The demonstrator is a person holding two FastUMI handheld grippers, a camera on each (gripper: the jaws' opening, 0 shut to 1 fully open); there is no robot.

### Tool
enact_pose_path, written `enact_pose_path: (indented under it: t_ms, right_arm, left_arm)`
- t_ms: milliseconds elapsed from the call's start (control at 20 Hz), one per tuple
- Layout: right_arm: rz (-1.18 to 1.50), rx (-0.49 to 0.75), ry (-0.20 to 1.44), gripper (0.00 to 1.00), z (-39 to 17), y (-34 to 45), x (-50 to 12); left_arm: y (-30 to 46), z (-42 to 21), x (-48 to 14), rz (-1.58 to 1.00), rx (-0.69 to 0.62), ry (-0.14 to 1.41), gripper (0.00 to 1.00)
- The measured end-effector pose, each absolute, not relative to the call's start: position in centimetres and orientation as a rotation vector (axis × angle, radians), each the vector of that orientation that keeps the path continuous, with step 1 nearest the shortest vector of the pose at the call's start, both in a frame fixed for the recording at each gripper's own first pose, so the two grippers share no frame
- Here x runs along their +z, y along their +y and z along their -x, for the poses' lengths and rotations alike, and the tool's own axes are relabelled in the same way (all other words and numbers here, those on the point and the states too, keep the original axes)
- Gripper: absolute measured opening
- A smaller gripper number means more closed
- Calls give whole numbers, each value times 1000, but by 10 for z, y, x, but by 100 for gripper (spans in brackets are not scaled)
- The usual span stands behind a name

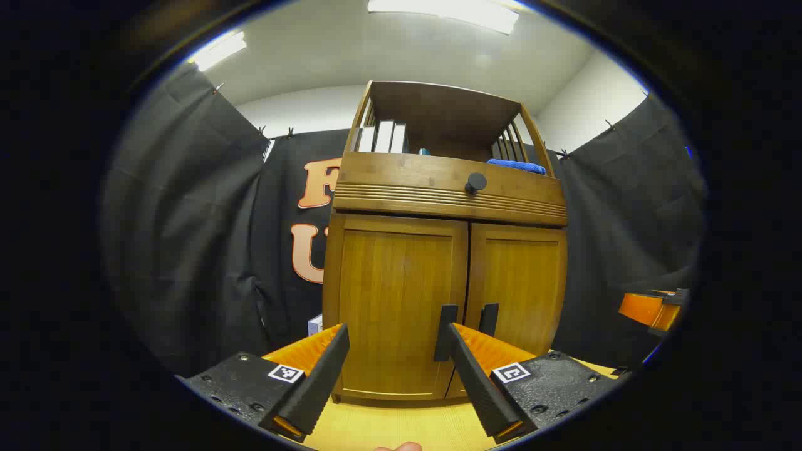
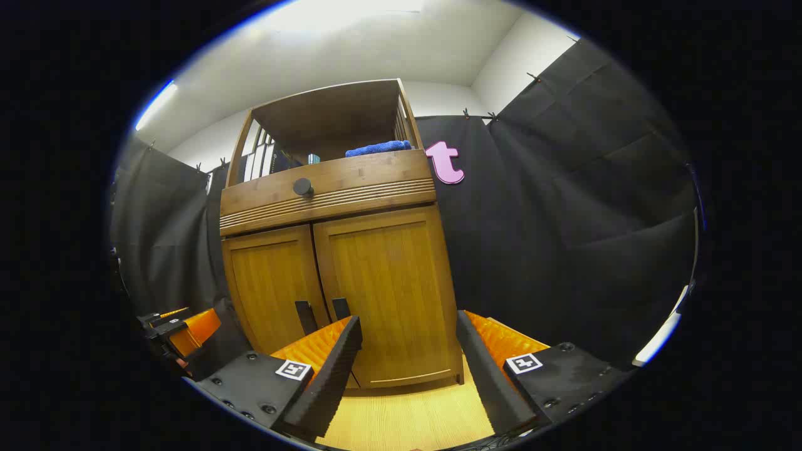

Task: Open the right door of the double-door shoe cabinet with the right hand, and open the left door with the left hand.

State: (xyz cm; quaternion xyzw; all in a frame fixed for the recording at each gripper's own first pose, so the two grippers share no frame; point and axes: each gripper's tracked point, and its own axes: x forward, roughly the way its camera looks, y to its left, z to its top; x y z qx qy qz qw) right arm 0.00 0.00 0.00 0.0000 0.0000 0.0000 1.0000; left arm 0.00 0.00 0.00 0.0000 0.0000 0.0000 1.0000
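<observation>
The wooden shoe cabinet (image 1: 448, 188) stands ahead with both doors shut. In the left gripper view its left door (image 1: 388, 294) fills the space between my fingers, and its dark vertical handle (image 1: 445, 332) sits just past my right fingertip. The right door (image 1: 520, 288) has its own handle (image 1: 489, 318) beside that. My left gripper (image 1: 398, 331) is open, short of the door. In the right gripper view my right gripper (image 2: 408, 321) is open in front of the right door (image 2: 388, 282). Its handle (image 2: 341, 308) lies just left of my left fingertip, next to the left door handle (image 2: 305, 316).
Above the doors is a drawer with a round dark knob (image 1: 475, 182). The open shelf on top holds books (image 1: 379, 136) and a blue cloth (image 1: 517, 165). The cabinet stands on a pale wood floor (image 1: 401, 426). The right gripper (image 1: 651, 310) shows far right, the left gripper (image 2: 182, 332) far left.
</observation>
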Motion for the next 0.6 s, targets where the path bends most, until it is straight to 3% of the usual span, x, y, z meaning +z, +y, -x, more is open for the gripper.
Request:
enact_pose_path:
  t_ms: [50, 100, 150, 250, 300, 350, 400, 450, 600]
  right_arm:
    - [-1, 0, 5, 89, -1, -1, -1]
    - [-4, 1, 7, 89, -1, -1, -2]
    - [-5, 0, 8, 98, -3, -1, -2]
    - [-1, -2, 11, 98, -5, -1, -4]
    - [4, -3, 12, 89, -6, -1, -5]
    - [8, -5, 13, 89, -6, -2, -6]
    - [10, -5, 15, 98, -7, -2, -7]
    - [11, -4, 15, 89, -6, -2, -7]
    - [13, -2, 11, 89, -9, -1, -6]
  left_arm:
    - [1, -1, 0, -1, 0, 2, 92]
    - [1, -1, 0, 0, 1, 2, 92]
    - [0, -1, -1, 1, 0, 3, 92]
    - [1, -2, -1, 0, 0, 4, 94]
    - [1, -2, -1, -2, 1, 5, 94]
    - [2, -3, -2, -2, 2, 6, 92]
    - [2, -3, -2, -1, 3, 7, 92]
    - [3, -5, -2, 1, 3, 9, 92]
    - [1, -6, -4, 10, 0, 15, 92]
